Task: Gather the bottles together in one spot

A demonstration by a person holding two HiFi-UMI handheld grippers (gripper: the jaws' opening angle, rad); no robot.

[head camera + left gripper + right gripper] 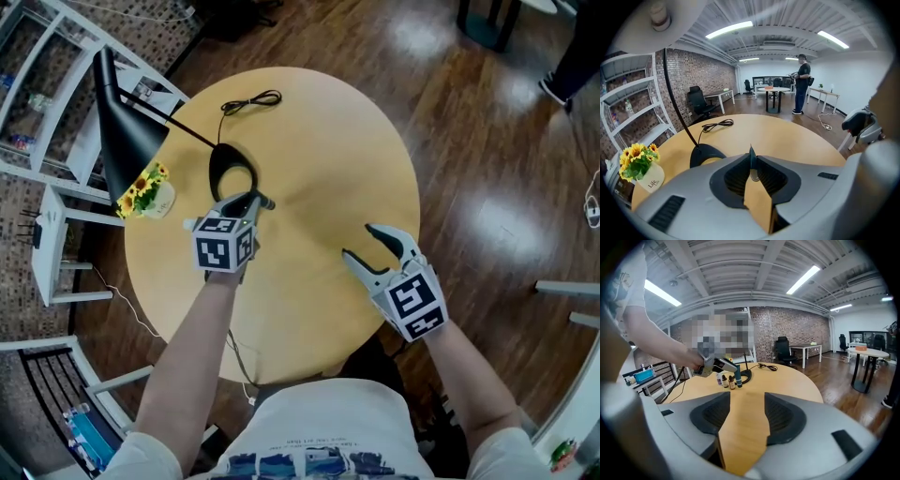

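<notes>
Overhead first, in the head view: a round wooden table [375,169] with both grippers over its near half. The left gripper [251,201] has its jaws clenched on nothing, with the tip at the near edge of the black lamp base [232,173]. The right gripper [358,241] is well apart from it, jaws released and spread, with only bare tabletop between them. A potted sunflower [150,192] stands off to the left of the left jaws, and a coiled black cable [248,101] lies well beyond them. The task's things cannot be made out from here. Left gripper view: the two jaws meet in a thin seam and are empty. The lamp base is ahead and left of the seam, with the flower pot further left. A person [803,84] stands far beyond the jaws. Right gripper view: the jaws stand apart with plain wood in the gap. Ahead and left of the gap, four small bottles [730,380] stand upright in a close cluster: one white, two brown, one teal. They sit just under the other gripper's tip; whether it touches the teal one I cannot tell.
</notes>
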